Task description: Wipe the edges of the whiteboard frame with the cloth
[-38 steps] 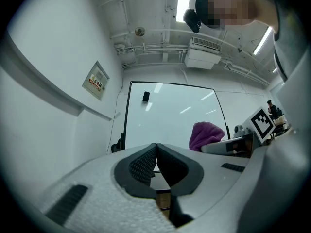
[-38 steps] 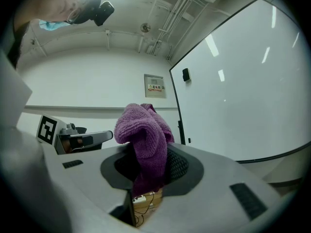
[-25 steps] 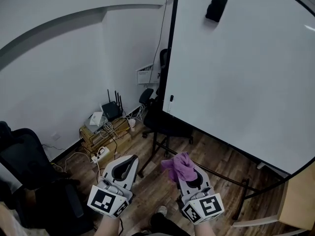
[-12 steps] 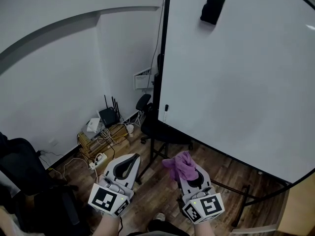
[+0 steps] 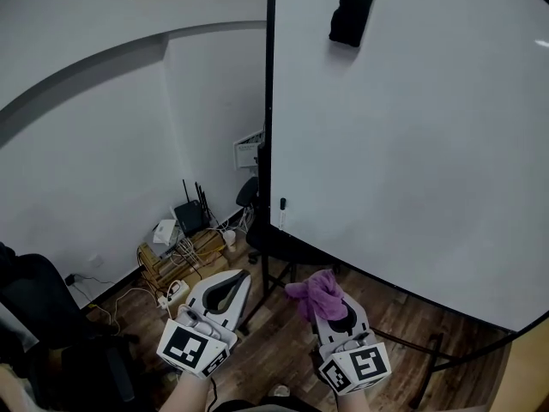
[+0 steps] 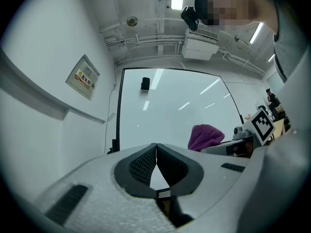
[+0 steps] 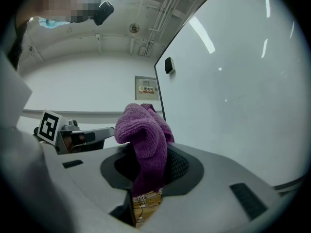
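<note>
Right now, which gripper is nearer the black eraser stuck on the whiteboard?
Right. The right gripper, clamping the purple cloth, sits well below the black eraser, almost under it. The left gripper sits farther left, past the whiteboard frame.

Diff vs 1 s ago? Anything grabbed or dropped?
The head view swung: the whiteboard frame at its left edge and the black eraser slid left in frame. Nothing grabbed or released. The right gripper still clamps the purple cloth, the left gripper is still shut and empty, both short of the board.
</note>
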`<move>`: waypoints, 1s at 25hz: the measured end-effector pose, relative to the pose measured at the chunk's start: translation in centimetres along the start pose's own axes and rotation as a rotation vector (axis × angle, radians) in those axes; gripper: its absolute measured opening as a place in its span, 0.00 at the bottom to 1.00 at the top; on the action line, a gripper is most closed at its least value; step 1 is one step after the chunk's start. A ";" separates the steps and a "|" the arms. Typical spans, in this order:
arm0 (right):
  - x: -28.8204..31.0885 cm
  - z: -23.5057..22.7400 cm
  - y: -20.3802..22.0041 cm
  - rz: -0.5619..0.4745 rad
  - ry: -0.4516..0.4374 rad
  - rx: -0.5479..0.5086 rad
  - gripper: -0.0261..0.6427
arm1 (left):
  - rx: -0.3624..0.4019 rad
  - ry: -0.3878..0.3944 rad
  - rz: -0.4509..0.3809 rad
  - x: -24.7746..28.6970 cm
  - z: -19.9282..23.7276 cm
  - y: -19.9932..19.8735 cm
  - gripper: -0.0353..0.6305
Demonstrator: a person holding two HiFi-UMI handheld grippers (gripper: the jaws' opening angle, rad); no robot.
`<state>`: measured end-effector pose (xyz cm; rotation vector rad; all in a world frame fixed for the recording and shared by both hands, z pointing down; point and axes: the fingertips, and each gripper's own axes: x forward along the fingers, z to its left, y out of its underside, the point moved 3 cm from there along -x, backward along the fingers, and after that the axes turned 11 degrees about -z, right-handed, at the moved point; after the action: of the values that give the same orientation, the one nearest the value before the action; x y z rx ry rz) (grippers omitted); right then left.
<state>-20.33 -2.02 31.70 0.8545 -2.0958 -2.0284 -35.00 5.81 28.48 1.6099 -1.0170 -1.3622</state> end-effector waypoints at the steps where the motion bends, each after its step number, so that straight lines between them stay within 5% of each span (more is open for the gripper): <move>1: -0.1 -0.5 0.0 0.000 0.006 0.005 0.18 | -0.001 0.008 0.003 0.4 -0.3 0.1 0.08; 14: -0.4 -2.7 0.7 0.022 0.054 0.004 0.18 | -0.024 0.064 0.018 3.3 -1.4 2.0 0.08; 25: 3.5 -3.0 1.5 0.029 0.124 -0.039 0.18 | -0.081 0.142 -0.014 6.4 2.2 3.6 0.08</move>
<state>-22.37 -6.37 32.38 0.9133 -1.9847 -1.9422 -36.87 -1.63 29.22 1.6314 -0.8574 -1.2622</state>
